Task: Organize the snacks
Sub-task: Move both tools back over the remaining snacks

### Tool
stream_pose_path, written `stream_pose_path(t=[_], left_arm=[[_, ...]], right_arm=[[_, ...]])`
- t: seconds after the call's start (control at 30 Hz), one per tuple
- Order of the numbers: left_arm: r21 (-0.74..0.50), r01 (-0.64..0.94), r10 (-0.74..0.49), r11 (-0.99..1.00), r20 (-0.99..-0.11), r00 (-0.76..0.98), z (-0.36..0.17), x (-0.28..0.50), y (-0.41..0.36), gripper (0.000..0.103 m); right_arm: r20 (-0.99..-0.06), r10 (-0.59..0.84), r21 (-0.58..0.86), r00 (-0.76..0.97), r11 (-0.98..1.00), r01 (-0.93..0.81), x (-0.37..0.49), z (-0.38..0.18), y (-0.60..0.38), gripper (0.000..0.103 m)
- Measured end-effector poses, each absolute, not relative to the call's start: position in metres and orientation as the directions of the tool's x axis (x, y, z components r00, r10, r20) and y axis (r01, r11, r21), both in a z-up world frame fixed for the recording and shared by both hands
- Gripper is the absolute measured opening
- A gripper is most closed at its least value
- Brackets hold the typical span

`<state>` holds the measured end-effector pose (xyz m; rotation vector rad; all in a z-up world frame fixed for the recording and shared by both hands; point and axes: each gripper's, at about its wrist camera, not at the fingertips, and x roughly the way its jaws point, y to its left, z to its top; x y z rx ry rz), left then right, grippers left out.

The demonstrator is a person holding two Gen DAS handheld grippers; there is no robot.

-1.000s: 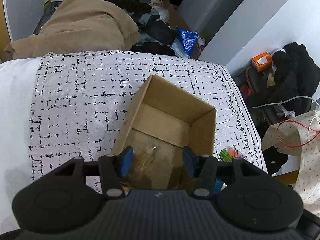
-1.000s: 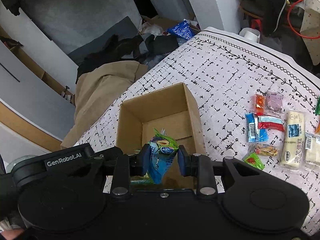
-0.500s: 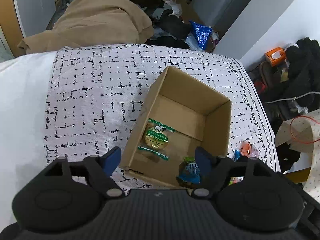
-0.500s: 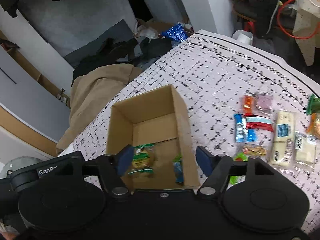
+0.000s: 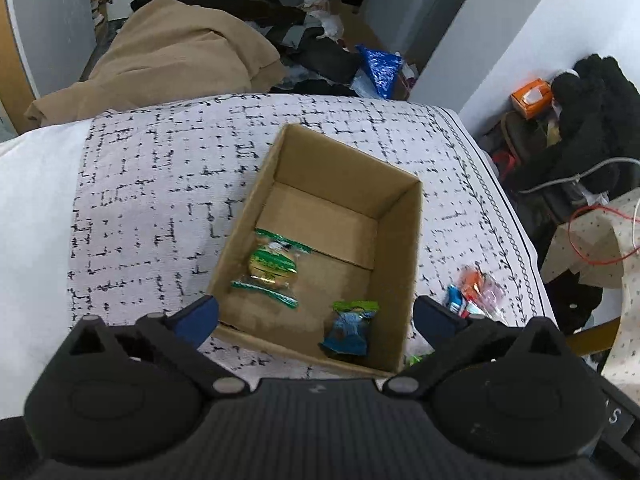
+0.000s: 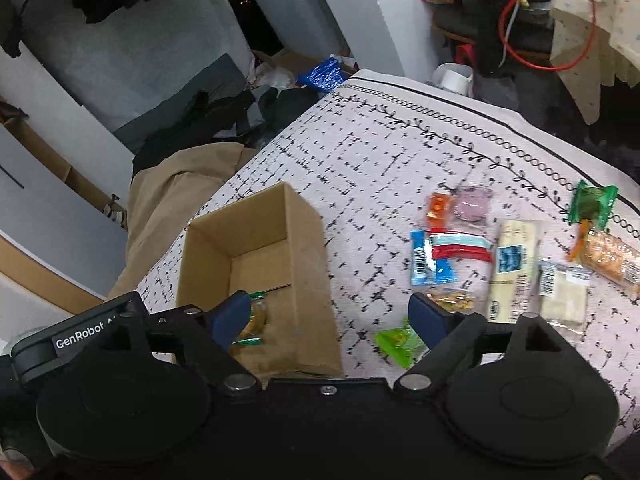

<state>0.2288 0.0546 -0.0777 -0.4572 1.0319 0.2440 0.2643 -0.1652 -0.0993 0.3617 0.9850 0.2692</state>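
An open cardboard box (image 5: pixel 400 264) (image 6: pixel 312 264) stands on the patterned cloth. Inside lie a green-wrapped snack (image 5: pixel 272 270) (image 6: pixel 256 316) and a blue snack packet (image 5: pixel 350 330). My left gripper (image 5: pixel 316 318) is open and empty above the box's near edge. My right gripper (image 6: pixel 330 318) is open and empty, over the box's right wall. Several loose snacks lie right of the box: a blue packet (image 6: pixel 424 264), a red-and-white packet (image 6: pixel 464 246), a long pale bar (image 6: pixel 512 270), a green packet (image 6: pixel 398 342).
The bed's cloth (image 5: pixel 160 200) ends at a bordered edge (image 6: pixel 480 120). Beyond it the floor holds a tan blanket (image 5: pixel 180 52), dark clothes, a blue foil bag (image 5: pixel 382 68) and an orange box (image 5: pixel 530 94). A red cable (image 6: pixel 548 32) hangs at right.
My right gripper opened and let the blue packet drop into the box, then swung right toward the loose snacks. My left gripper opened wider and rose back from the box.
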Motion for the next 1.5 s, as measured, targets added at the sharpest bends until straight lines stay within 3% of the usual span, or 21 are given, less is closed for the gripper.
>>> stream_pose_path(t=[1.2,1.5], left_arm=[[-0.207,-0.331,-0.054,0.921,-0.907,0.418,-0.097,0.237,-0.057,0.103],[-0.204,-0.303,-0.066,0.931,-0.911,0.408,-0.107,0.244,-0.09,0.102]], right_arm=[[-0.787,0.297,0.409,0.54,0.907,0.096,0.25,-0.136,-0.308,0.093],[-0.81,0.275,0.398,0.518,0.907,0.14,0.251,-0.151,-0.344,0.087]])
